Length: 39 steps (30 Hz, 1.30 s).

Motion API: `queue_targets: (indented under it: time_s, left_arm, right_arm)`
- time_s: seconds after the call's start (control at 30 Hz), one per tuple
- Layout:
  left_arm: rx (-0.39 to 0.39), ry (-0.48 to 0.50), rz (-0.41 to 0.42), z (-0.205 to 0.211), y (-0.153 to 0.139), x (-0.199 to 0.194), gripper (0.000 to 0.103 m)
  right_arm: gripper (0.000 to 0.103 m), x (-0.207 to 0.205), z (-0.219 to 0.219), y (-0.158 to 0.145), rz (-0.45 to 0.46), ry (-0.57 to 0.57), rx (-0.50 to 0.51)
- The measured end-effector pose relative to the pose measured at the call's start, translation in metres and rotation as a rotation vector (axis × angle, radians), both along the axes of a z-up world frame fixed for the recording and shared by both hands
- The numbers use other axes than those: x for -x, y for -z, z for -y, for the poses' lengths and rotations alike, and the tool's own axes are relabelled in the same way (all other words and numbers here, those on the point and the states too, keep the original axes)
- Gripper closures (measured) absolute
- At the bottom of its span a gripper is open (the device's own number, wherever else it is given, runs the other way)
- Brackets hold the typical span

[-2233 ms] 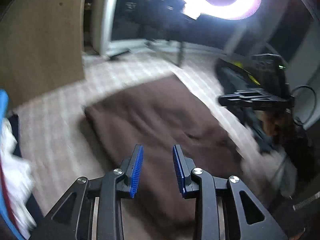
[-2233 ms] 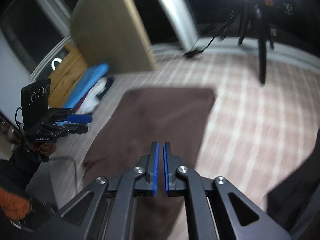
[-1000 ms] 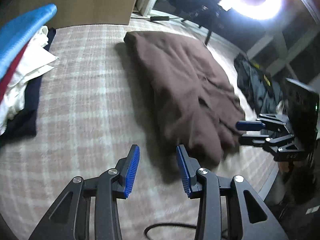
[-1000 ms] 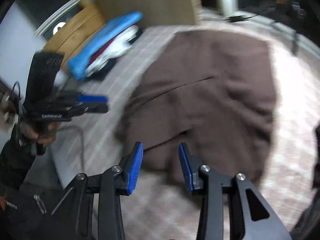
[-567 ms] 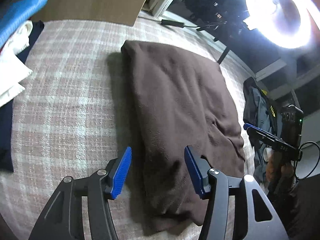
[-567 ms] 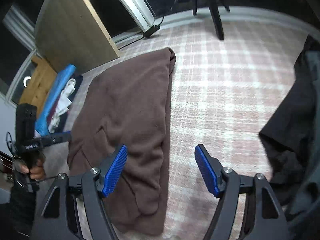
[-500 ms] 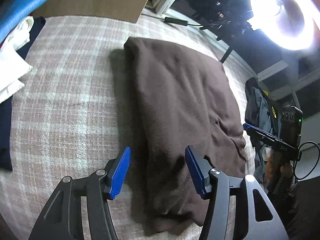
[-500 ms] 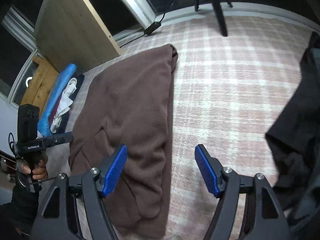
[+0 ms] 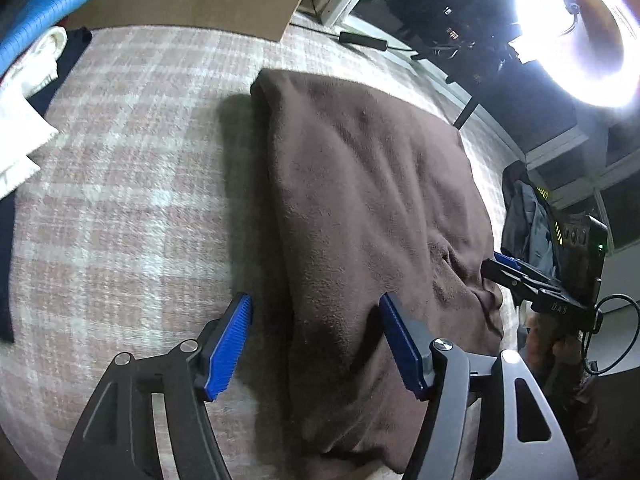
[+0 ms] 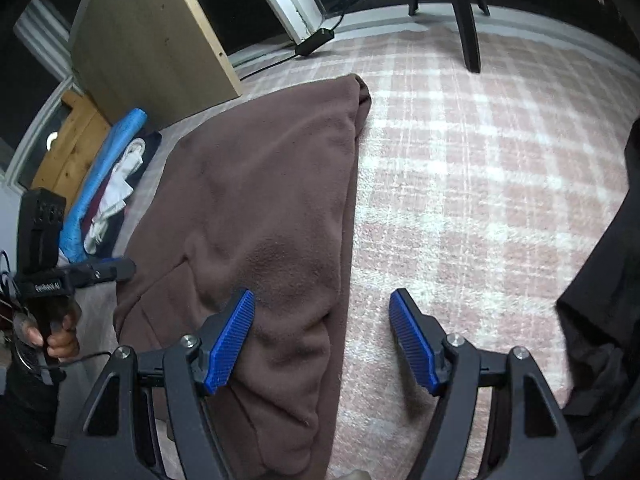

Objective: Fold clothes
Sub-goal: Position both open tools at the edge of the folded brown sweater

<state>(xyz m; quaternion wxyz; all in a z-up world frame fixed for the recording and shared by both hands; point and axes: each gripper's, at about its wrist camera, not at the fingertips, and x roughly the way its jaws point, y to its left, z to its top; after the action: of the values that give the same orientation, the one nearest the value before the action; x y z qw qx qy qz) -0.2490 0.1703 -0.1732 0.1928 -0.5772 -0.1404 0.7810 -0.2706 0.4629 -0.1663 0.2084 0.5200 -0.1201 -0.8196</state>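
brown garment (image 9: pixel 372 208) | long axis runs away from both grippers | left gripper (image 9: pixel 316 344) spread over its left edge | right gripper (image 10: pixel 324 340) spread over its right edge

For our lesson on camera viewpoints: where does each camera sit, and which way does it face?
Left wrist: on the left tongs, open, astride the brown garment's left edge; right tongs and holding hand show.
Right wrist: on the right tongs, open, astride its right edge; left tongs show.
Shared: garment, checked rug, clothes pile.
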Motion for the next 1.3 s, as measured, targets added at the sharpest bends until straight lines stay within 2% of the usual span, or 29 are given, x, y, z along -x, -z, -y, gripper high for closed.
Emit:
queue_targets:
  time_s: [0.07,0.13,0.23,0.33,0.57,0.63,0.67,1.03,1.3]
  left_arm:
    - [0.03,0.009,-0.005,-0.007,0.001,-0.002,0.037]
    - [0.06,0.018,-0.01,-0.014,0.002,-0.004,0.028]
    - [0.105,0.03,-0.018,-0.024,0.003,-0.007,0.028]
    - [0.167,0.025,-0.028,-0.033,0.003,-0.01,0.027]
    - [0.23,0.02,-0.049,-0.038,0.006,-0.013,0.021]
    - [0.276,0.009,-0.062,-0.039,0.008,-0.013,0.004]
    - [0.305,0.0,-0.07,-0.04,0.01,-0.013,0.0]
    - [0.281,0.01,-0.105,-0.036,0.017,-0.022,0.0]
    - [0.282,0.02,-0.096,-0.037,0.022,-0.023,0.0]
  right_arm:
    - [0.026,-0.003,0.002,0.0,-0.024,-0.019,-0.005]
    - [0.026,-0.005,0.003,0.0,-0.048,-0.037,-0.009]
    - [0.024,-0.011,0.012,0.0,-0.087,-0.082,-0.068]
    - [0.024,-0.008,0.014,0.0,-0.078,-0.077,-0.081]
    - [0.024,-0.005,0.02,-0.001,-0.064,-0.087,-0.116]
    - [0.024,-0.006,0.021,-0.001,-0.068,-0.087,-0.128]
    - [0.024,-0.007,0.022,-0.001,-0.07,-0.087,-0.135]
    - [0.023,-0.009,0.026,-0.001,-0.082,-0.096,-0.176]
    - [0.018,-0.011,0.03,-0.001,-0.092,-0.107,-0.197]
